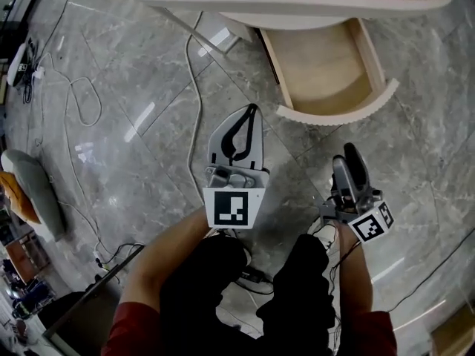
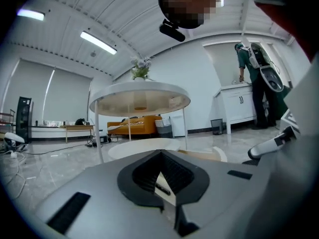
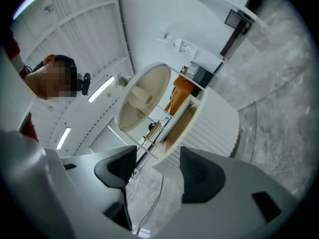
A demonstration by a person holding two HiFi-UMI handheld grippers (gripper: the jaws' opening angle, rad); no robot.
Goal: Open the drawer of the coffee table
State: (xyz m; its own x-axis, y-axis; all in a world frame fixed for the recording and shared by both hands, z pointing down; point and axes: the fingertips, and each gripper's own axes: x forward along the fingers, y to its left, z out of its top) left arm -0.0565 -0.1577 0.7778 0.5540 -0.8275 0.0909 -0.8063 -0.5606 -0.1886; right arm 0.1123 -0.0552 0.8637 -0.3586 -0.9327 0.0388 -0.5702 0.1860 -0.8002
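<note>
The coffee table (image 1: pixel 282 2) is white and round, at the top of the head view. Its wooden drawer (image 1: pixel 326 73) with a curved ribbed white front stands pulled out toward me, empty inside. My left gripper (image 1: pixel 252 110) hovers over the floor just left of the drawer front, fingertips together, holding nothing. My right gripper (image 1: pixel 350 150) is below the drawer front, apart from it. In the right gripper view its jaws (image 3: pixel 159 158) stand apart, with the drawer (image 3: pixel 209 123) ahead. In the left gripper view the shut jaws (image 2: pixel 160 153) point at the table (image 2: pixel 139 96).
White cables (image 1: pixel 194 58) trail over the grey marble floor left of the table. A grey cushion (image 1: pixel 33 191) lies at the far left and a dark flat panel (image 1: pixel 89 302) at the lower left. Far off, a person (image 2: pixel 254 83) stands at a white cabinet; an orange sofa (image 2: pixel 134 126) is behind the table.
</note>
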